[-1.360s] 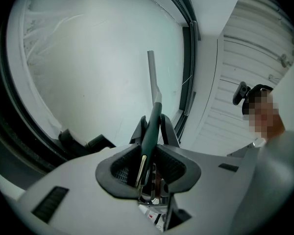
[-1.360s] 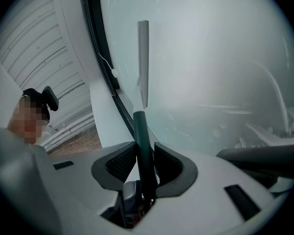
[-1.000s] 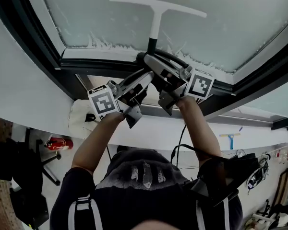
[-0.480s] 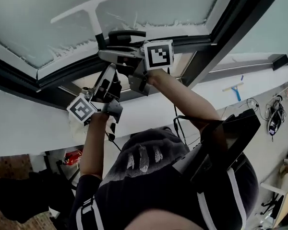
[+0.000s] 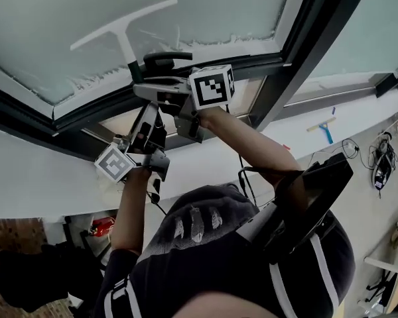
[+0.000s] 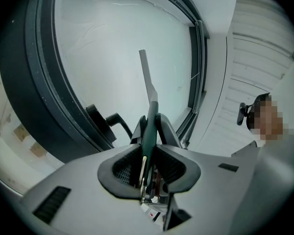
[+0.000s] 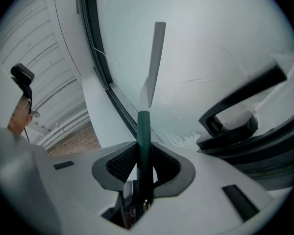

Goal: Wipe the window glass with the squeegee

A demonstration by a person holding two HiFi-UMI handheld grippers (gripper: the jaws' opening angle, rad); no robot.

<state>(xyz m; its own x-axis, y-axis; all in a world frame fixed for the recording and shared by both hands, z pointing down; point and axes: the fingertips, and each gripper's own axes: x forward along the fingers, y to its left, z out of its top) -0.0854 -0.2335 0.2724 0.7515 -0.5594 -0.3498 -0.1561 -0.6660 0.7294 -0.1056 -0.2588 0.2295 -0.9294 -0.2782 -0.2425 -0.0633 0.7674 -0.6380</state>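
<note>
A white T-shaped squeegee (image 5: 123, 28) rests with its blade against the frosted window glass (image 5: 205, 8). Its dark green handle (image 6: 149, 124) runs down between both grippers. My left gripper (image 6: 149, 126) is shut on the handle, and in the head view the left gripper (image 5: 150, 114) sits lower, below the pane. Higher up the same handle (image 7: 143, 131), my right gripper (image 7: 143, 151) is also shut; in the head view the right gripper (image 5: 146, 88) lies just under the glass edge. White foam (image 5: 205, 44) lines the pane's lower edge.
A black window handle (image 5: 162, 59) juts out right beside the grippers, seen close at the right in the right gripper view (image 7: 240, 106). The dark window frame (image 5: 305, 45) borders the pane. A blue squeegee (image 5: 325, 126), cables (image 5: 378, 154) and a red extinguisher (image 5: 101, 225) lie far off.
Over the second, the squeegee and both grippers swung from the pane's middle toward its left as the head turned. In the last half second they barely shifted.
</note>
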